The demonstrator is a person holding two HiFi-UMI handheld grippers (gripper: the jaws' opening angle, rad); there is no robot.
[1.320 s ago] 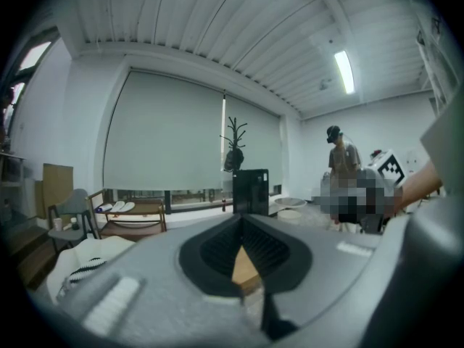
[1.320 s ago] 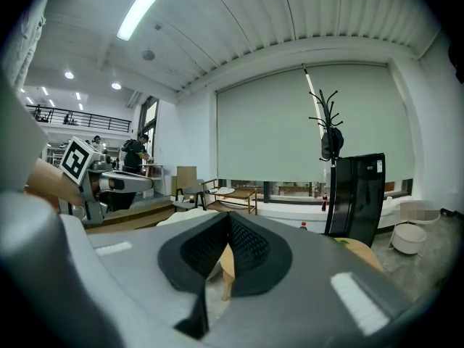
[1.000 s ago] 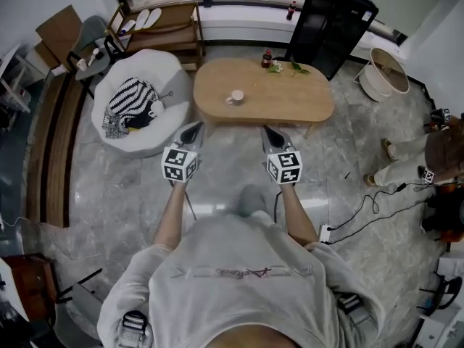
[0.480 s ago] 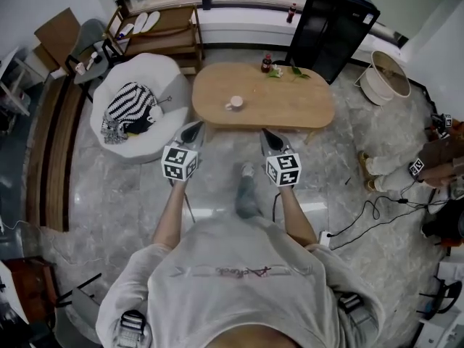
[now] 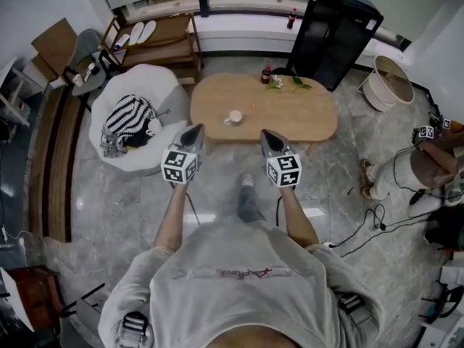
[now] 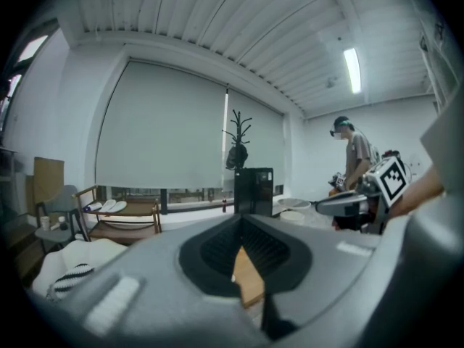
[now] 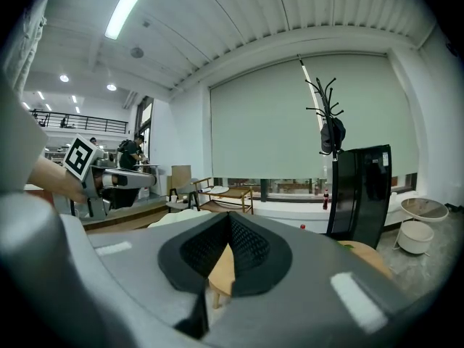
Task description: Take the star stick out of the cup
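A small pale cup (image 5: pixel 233 117) stands on the oval wooden table (image 5: pixel 290 114), left of its middle. It is too small to tell whether a star stick is in it. Both grippers hover over the floor short of the table's near edge, pointing at it. My left gripper (image 5: pixel 196 128) is shut and empty, just below and left of the cup. My right gripper (image 5: pixel 265 133) is also shut and empty, to the cup's lower right. In the gripper views the closed jaws (image 6: pixel 241 220) (image 7: pixel 229 216) hide all but a sliver of the table (image 6: pixel 248 280) (image 7: pixel 221 270).
A white beanbag chair (image 5: pixel 130 96) with a striped cloth sits left of the table. A red bottle (image 5: pixel 267 71) and green leaves (image 5: pixel 296 84) lie on the table's far edge. Behind stand a black cabinet (image 5: pixel 333 31) and a wooden bench (image 5: pixel 159 35). A person (image 5: pixel 428 165) and cables (image 5: pixel 362 220) are at right.
The holder has stepped forward, one foot now showing between the arms, and the grippers are a little nearer the table. The person at right has shifted. Both grippers stay shut.
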